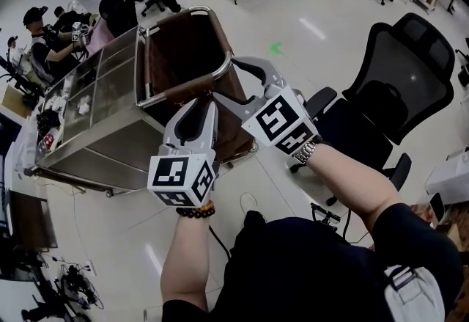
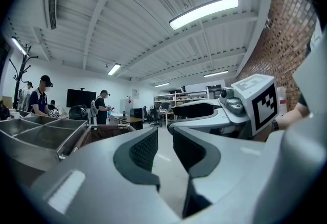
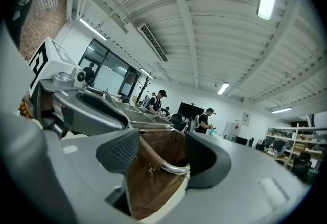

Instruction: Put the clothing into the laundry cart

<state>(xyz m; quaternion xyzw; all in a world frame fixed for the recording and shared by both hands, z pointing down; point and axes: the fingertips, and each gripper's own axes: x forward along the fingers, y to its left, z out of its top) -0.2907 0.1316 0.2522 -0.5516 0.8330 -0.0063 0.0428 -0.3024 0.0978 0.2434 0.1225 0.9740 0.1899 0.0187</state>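
The laundry cart [image 1: 192, 11], lined in brown, stands on the floor just ahead of the person. The right tongs [image 1: 227, 80] are spread at its near corner, possibly straddling the rim. The left tongs [image 1: 201, 109] are spread too, gripping nothing.

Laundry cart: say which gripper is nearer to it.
Right. The right gripper frames a rim corner of the laundry cart between its open fingers; the left gripper points past its side.

1. laundry cart [image 1: 183, 49]: brown liner, silver metal frame.
2. left hand-held gripper [image 2: 164, 141], right hand-held gripper [image 3: 163, 154]: grey bodies, black pads, black-and-white square-marker cubes.
3. office chair [image 1: 399, 71]: black.
4. floor [image 1: 293, 5]: pale grey.
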